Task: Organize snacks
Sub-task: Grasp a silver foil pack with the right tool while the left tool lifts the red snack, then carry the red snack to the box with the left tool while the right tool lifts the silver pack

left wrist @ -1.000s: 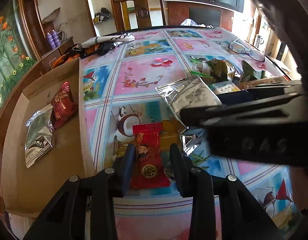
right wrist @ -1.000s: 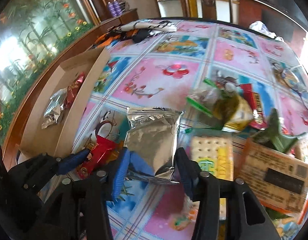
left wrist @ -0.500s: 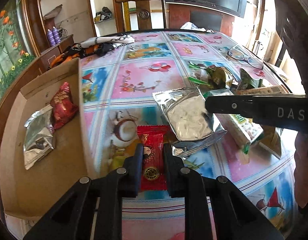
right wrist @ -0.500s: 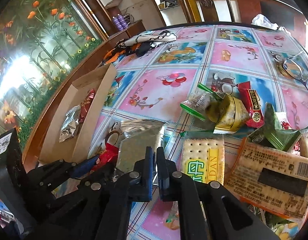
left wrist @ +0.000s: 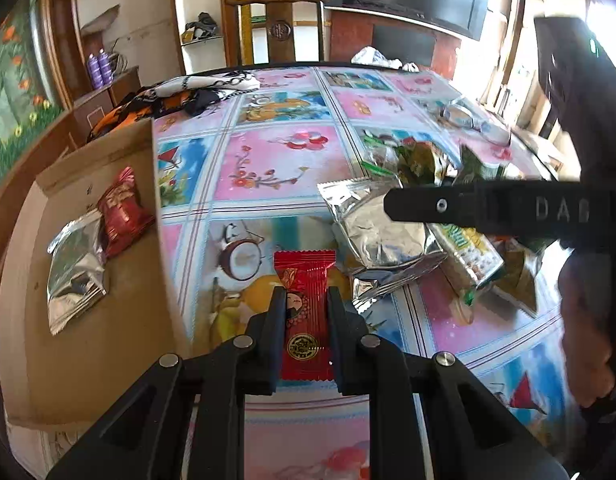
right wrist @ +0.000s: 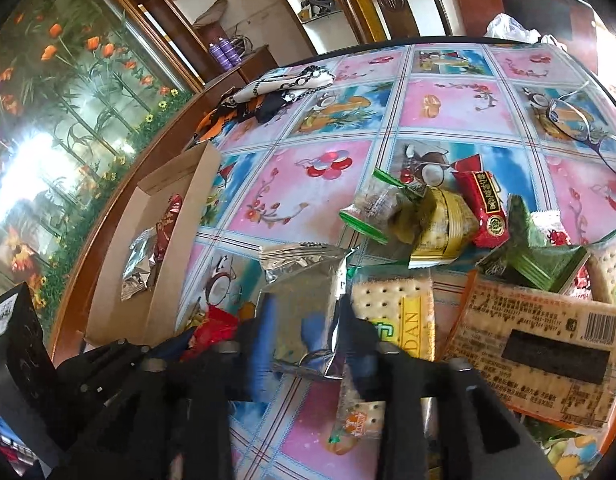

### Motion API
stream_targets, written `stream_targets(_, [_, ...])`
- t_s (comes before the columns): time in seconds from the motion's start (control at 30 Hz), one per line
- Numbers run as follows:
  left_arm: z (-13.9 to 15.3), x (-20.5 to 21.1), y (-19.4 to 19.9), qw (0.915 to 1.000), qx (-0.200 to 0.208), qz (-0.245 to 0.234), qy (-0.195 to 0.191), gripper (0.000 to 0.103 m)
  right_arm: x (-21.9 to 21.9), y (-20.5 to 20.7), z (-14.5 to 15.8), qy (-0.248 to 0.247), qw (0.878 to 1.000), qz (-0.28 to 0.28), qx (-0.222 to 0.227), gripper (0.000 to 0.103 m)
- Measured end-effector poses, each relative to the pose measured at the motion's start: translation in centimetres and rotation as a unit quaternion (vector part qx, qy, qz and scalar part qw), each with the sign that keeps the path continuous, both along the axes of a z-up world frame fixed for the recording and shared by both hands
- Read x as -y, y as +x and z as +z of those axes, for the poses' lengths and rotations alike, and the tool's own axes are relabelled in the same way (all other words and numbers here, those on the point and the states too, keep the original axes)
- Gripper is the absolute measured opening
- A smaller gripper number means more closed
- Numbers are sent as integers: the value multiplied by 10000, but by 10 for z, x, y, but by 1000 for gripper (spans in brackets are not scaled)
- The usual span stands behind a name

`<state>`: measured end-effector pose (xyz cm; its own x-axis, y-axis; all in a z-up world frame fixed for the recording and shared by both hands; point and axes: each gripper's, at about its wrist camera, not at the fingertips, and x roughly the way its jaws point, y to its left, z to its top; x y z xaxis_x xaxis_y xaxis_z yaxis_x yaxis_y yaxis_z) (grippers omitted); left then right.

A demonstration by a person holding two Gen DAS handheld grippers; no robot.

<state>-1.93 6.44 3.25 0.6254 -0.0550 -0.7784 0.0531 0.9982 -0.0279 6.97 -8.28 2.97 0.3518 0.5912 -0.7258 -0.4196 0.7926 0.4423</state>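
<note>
Right now my table point(left wrist: 292, 160) is crowded: a heap of snack packets point(right wrist: 447, 220) lies to the right, a cracker pack point(right wrist: 395, 308) just beside my right tongs, glasses point(right wrist: 579, 128) farther back, and bundled cloth point(left wrist: 180, 96) at the far edge. The cardboard box point(left wrist: 120, 280) sits at the left, already holding a silver pouch point(left wrist: 74, 268) and a red packet point(left wrist: 122, 212). My left tongs point(left wrist: 306, 340) are clamped on the red candy wrapper point(left wrist: 304, 276), which sticks out forward between the jaws. My right tongs point(right wrist: 308, 340) have just been opening; the silver foil bag point(right wrist: 304, 292) lies between the blurred jaws, and I cannot tell whether they press it.
</note>
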Motion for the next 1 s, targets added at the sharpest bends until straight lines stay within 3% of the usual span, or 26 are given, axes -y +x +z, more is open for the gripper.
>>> stream_targets(0.07, [4, -4, -5, 9999, 79, 40, -55, 18, -4, -3, 1, -101, 9999, 25, 104, 62])
stream_targets(0.37, [22, -33, -23, 9984, 409, 358, -180, 18, -34, -22, -3, -1102, 9895, 74, 927, 70])
stream_targets(0.5, [28, -40, -27, 9971, 564, 488, -155, 18, -54, -35, -9, -1725, 9739, 160, 1466, 75])
stream_targets(0.57, [31, -41, -30, 9963, 674, 531, -91, 18, -61, -40, -13, -2003, 9643, 180, 1722, 73])
stream_targets(0.6, [32, -41, -31, 9960, 703, 539, -73, 18, -65, -43, -15, -2130, 9590, 245, 1851, 67])
stream_targets(0.63, [32, -41, -32, 9956, 743, 566, -42, 18, -68, -45, -17, -2186, 9568, 307, 1895, 62])
stream_targets(1.0, [40, -44, -37, 9882, 1162, 889, 447, 18, -68, -44, -22, -2018, 9641, 342, 1693, 62])
